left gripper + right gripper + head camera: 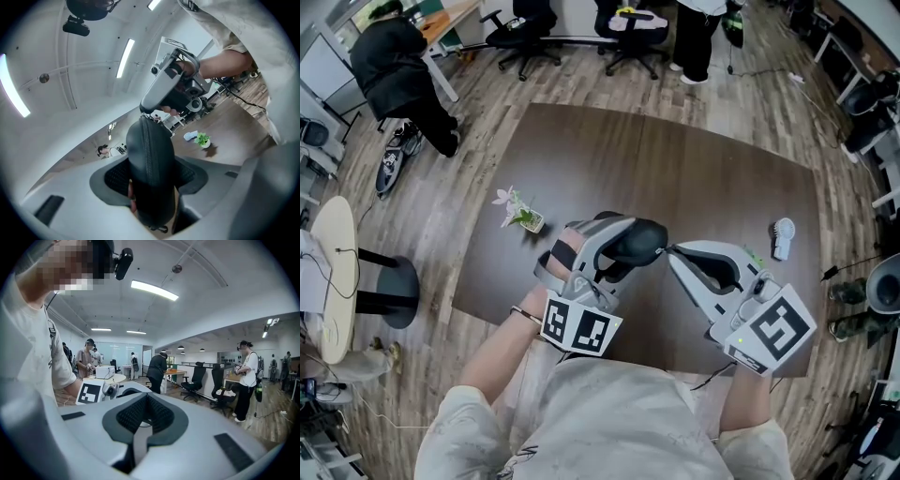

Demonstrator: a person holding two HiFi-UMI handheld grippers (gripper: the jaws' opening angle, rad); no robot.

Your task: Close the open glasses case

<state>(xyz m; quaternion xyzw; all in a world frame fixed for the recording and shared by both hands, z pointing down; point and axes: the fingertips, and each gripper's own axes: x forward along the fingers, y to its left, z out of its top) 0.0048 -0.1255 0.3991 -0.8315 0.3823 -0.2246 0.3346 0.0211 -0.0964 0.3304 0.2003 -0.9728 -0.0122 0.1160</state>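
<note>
The black zip-up glasses case (639,240) hangs above the dark brown table (675,141), and my left gripper (619,251) is shut on it. In the left gripper view the case (149,159) stands on end between the ribbed pads, its two halves together along the zip seam. My right gripper (673,251) is shut with nothing in it, its tips close to the case's right end. That gripper (150,111) reaches in from above in the left gripper view. The right gripper view shows its own jaws (140,427) pressed together and the left gripper's marker cube (91,392) behind them.
A small potted plant (523,217) stands left of the grippers on the table, and a small white object (783,236) lies at the right. A round white side table (333,272) is on the left. Office chairs (633,28) and people stand beyond the table's far edge.
</note>
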